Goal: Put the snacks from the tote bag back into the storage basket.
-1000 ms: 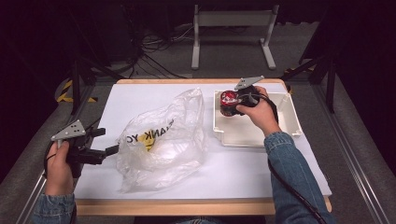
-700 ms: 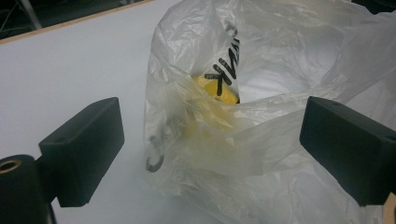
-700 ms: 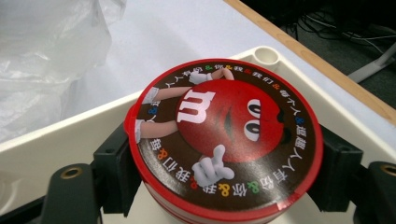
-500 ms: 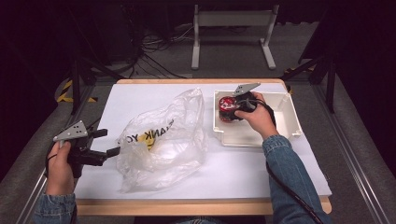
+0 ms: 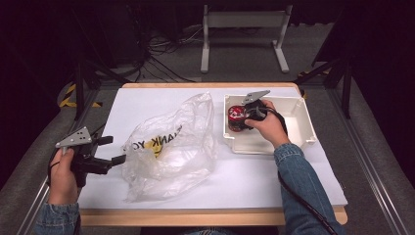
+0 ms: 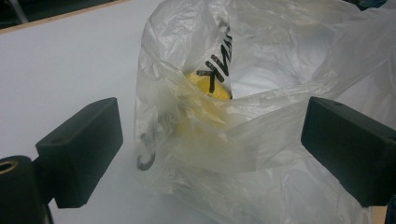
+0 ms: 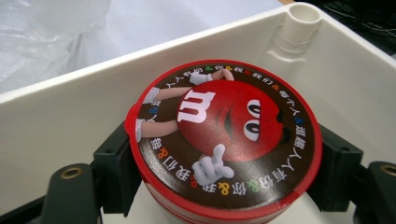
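Left hand-held gripper sits wide open right at the edge of the clear plastic bag on the worktop. Farther back, the right hand-held gripper is clamped on a red candy tub inside the white bin.

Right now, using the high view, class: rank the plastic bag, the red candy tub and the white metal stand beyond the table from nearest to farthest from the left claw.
1. Plastic bag: right beside the left claw, mid-table.
2. Red candy tub: across the table, inside the white bin, held by the right claw.
3. White metal stand: on the floor beyond the table's far edge.
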